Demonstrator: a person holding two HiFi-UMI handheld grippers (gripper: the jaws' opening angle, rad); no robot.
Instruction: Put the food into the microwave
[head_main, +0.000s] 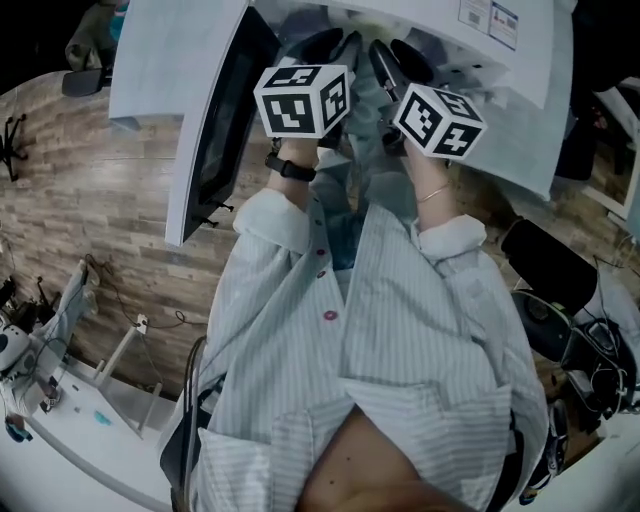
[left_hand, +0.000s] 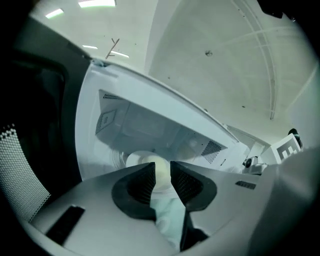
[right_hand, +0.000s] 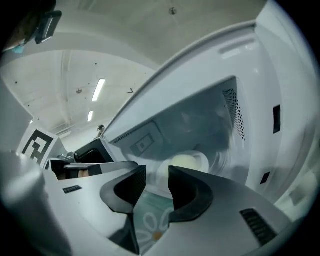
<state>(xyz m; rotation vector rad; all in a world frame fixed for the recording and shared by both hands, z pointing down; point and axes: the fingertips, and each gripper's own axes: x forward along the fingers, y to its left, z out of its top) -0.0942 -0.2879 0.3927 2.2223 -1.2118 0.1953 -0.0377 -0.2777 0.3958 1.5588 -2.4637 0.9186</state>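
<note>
Now left tongs (left_hand: 163, 169) and right tongs (right_hand: 157, 174) aim side by side into the microwave (left_hand: 150, 125), jaws apart.

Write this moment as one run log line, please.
microwave: door open | food: inside, on plate | left gripper: open, empty | right gripper: open, empty

White microwave (right_hand: 260, 100), pale cream food (right_hand: 184, 161)
</note>
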